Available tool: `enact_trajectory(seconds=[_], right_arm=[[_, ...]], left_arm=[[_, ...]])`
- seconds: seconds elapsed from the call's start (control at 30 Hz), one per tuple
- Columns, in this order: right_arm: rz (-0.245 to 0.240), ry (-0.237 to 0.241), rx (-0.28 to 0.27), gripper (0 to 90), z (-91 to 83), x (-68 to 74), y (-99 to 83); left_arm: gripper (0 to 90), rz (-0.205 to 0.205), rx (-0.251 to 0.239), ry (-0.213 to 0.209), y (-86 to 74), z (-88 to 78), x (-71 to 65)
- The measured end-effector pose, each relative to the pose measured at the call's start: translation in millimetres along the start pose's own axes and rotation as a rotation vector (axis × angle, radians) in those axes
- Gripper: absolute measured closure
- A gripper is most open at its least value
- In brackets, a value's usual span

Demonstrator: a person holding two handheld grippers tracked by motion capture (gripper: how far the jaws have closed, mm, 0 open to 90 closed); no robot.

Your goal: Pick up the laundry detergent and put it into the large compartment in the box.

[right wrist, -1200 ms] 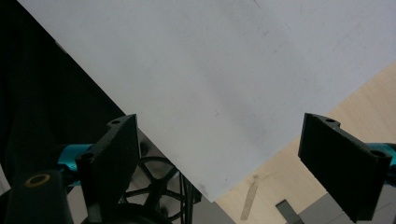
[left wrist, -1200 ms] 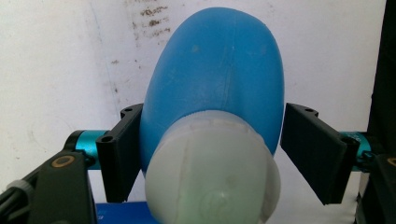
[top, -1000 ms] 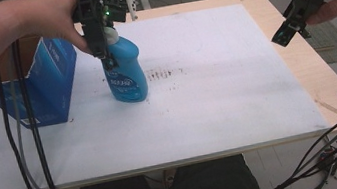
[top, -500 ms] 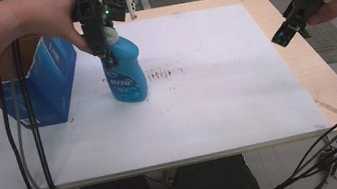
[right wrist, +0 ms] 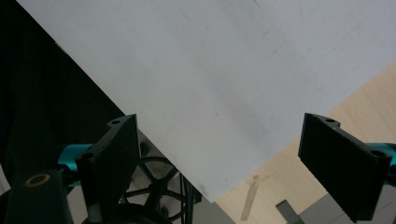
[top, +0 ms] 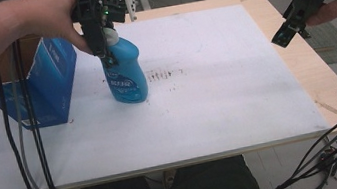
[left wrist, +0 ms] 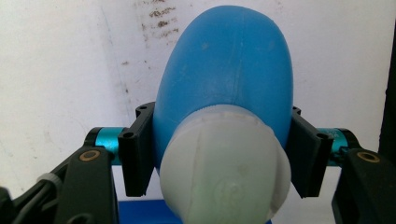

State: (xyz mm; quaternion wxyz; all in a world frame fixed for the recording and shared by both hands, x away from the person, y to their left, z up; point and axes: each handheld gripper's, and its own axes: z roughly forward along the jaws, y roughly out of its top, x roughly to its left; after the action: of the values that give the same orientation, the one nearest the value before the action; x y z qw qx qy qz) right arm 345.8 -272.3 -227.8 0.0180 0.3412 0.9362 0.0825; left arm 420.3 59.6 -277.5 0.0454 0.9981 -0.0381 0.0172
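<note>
While the left tongs point straight down, just closed on the blue bottle, the right tongs hover open

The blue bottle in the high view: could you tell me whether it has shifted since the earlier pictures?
No. The blue bottle stands upright in the same spot, right of the blue box and left of the dark smudges.
</note>
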Motion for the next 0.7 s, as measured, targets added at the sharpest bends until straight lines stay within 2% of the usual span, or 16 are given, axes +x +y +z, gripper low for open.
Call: enact_trajectory(seconds=[0.3,0.7], right_arm=[[0.001,-0.003,0.000,12.1,-1.3,0.0,0.7],[0.000,-0.004,-0.001,12.1,-3.1,-1.9,1.0]], left_arm=[[36.6,0.015,0.002,0.006,0.5,-0.6,-1.4],[37.0,-0.005,0.004,0.006,3.8,-2.6,-2.5]])
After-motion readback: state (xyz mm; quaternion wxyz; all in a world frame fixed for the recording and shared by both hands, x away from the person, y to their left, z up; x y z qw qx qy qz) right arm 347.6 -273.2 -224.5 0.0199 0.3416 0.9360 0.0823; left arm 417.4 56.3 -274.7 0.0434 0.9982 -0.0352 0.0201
